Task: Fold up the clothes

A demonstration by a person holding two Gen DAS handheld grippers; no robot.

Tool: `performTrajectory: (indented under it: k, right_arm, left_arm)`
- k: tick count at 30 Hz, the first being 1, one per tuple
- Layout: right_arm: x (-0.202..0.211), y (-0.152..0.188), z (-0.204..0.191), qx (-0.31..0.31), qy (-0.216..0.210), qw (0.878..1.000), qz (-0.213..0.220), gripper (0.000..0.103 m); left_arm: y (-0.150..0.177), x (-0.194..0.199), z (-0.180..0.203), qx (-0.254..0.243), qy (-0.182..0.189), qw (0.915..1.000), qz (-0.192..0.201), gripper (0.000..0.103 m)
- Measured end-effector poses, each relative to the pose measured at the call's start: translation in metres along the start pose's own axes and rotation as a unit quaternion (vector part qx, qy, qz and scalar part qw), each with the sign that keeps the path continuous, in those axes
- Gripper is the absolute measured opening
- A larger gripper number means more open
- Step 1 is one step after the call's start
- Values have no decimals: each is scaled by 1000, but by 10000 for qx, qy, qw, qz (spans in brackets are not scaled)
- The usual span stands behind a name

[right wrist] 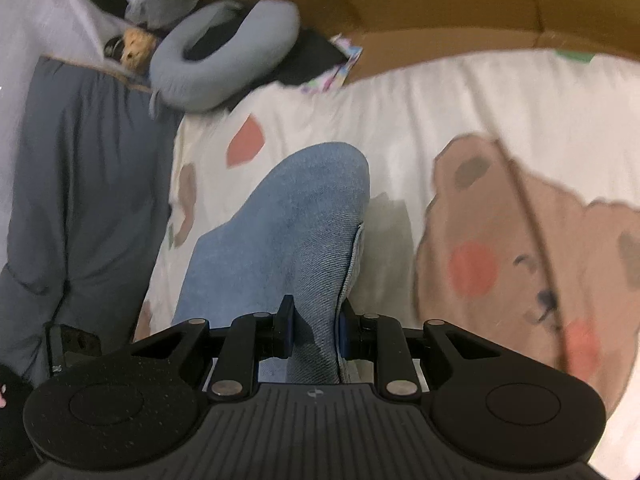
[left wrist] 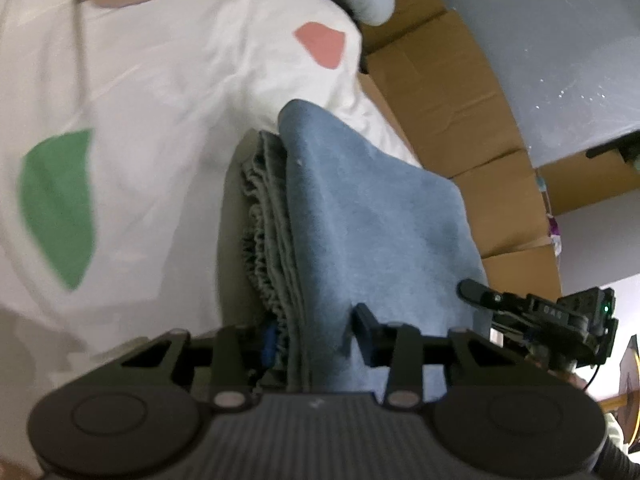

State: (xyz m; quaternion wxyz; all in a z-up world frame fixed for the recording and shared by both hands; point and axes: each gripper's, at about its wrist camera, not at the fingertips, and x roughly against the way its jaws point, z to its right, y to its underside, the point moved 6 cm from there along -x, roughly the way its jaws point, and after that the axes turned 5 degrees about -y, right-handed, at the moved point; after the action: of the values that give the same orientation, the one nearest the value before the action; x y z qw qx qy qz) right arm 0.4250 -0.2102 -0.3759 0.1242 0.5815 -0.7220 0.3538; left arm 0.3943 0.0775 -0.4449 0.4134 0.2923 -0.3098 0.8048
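Soft, limp blue denim garment (right wrist: 288,216) — both the left gripper (left wrist: 316,336) and right gripper (right wrist: 314,326) clench its near folded edge, 2 holds keeping layers together.

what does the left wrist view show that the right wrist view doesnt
Only the left wrist view: the garment's gathered grey waistband, a green patch on the sheet, and the right gripper. Only the right wrist view: a brown bear print, a grey neck pillow and dark grey clothing. Both: the blue garment clamped in grippers over the white sheet, with cardboard boxes behind.
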Motion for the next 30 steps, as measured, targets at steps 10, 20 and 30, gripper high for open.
performTrajectory:
  k: [10,20,30]
  right_arm:
    - [-9,0,35,-233,527,9983,-108,36]
    - [26,26,43,-282,723,9970,-4,48]
    - [50,72,47,-491,655,9966,-34,48]
  left_arm:
    - [6,7,1,-96,-216,9997,-29,45]
    - [21,54,5,162,-427,9983,360,59]
    - [45,54,19,183,-487,9982,302,68]
